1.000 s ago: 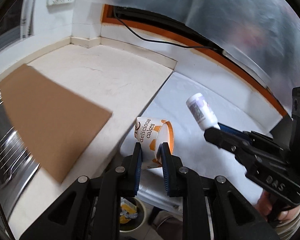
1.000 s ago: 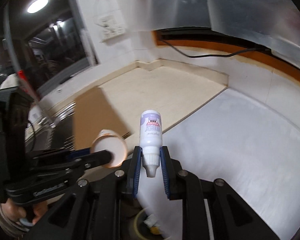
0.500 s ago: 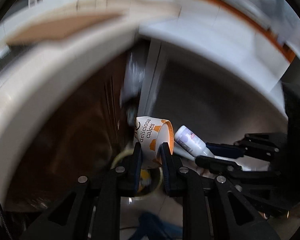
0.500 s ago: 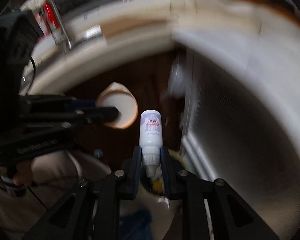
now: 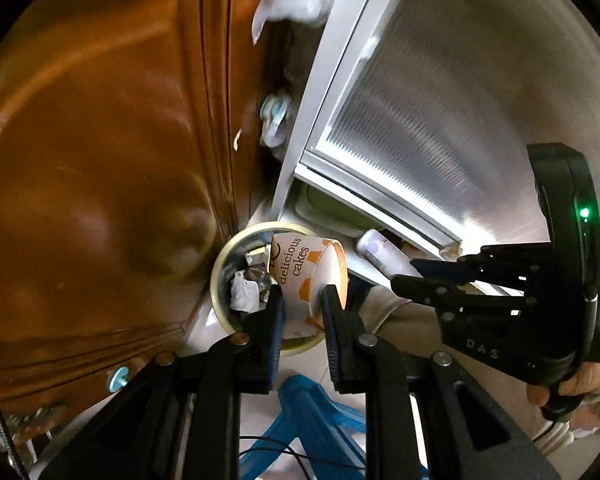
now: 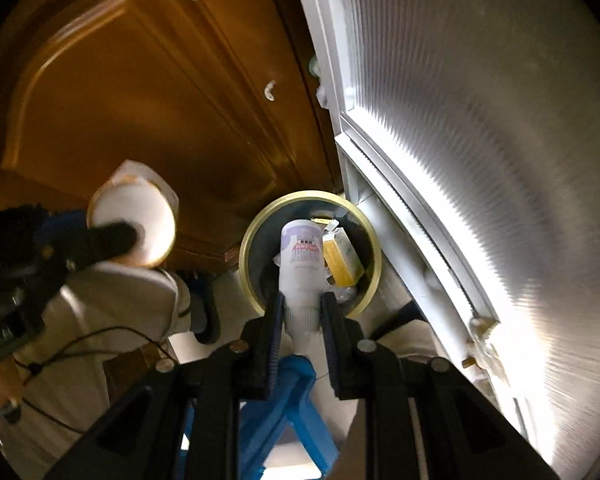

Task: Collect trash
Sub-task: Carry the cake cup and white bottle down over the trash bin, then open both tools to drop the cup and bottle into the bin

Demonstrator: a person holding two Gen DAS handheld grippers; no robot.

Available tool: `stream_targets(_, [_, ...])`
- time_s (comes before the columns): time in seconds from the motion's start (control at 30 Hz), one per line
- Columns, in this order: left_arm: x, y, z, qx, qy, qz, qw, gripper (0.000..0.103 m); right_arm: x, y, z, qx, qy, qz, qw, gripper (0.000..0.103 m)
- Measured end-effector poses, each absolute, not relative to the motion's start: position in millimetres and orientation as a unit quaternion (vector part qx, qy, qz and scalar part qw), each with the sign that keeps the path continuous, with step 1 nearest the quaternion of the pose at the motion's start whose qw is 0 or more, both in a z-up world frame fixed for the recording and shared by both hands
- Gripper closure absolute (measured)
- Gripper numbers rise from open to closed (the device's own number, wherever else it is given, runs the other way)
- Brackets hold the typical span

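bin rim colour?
Pale yellow rim on the bin, dark inside. Shows best in the right wrist view, below the bottle.

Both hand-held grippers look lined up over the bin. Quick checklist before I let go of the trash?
1. Left hand-held gripper clamps the orange-and-white paper cake cup: ok.
2. Right hand-held gripper clamps the white plastic bottle: ok.
3. Bottle lined up with the round yellow-rimmed bin: ok.
4. Cup fully over the bin: cannot tell; it overlaps the rim.
5. Bin has room: ok, trash only at the bottom.
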State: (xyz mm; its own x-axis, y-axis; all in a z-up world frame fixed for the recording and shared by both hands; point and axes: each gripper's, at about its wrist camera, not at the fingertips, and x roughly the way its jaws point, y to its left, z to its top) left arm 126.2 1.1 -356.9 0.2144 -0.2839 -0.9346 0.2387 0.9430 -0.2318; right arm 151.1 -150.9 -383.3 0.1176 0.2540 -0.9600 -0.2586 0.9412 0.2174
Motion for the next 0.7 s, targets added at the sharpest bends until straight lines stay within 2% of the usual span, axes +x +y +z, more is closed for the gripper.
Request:
stream_targets(0.3, [148, -1, -387, -0.008, 0.627, -0.159, 0.762, 0.086, 174, -143, -408, 0.016, 0.659, 0.156, 0.736, 0.083])
stream_targets(0.47, [151, 2, -393, -0.001, 0.635, -0.152, 0.758, 0.076, 178, -147, -412, 0.041, 0.665, 0.162, 0.728, 0.083])
stream_targets(0.5, [150, 3, -393, 0.000, 0.635, -0.151, 0.757, 0.071, 179, -147, -412, 0.042, 0.665, 0.163, 0.727, 0.082])
stream_targets(0.57, [149, 5, -393, 0.001, 0.636, -0.149, 0.757, 0.054, 178, -146, -411, 0.043, 0.668, 0.163, 0.725, 0.078])
stream_targets(0.6, [149, 7, -392, -0.001, 0.636, -0.149, 0.757, 0.039, 178, -146, -412, 0.045, 0.668, 0.163, 0.724, 0.076])
stream_targets(0.63, [148, 7, -392, -0.002, 0.636, -0.148, 0.758, 0.028, 178, -145, -413, 0.047, 0.669, 0.165, 0.723, 0.076])
stream_targets(0.7, [146, 9, -390, -0.002, 0.635, -0.145, 0.759, 0.024, 176, -145, -412, 0.049, 0.668, 0.168, 0.723, 0.076])
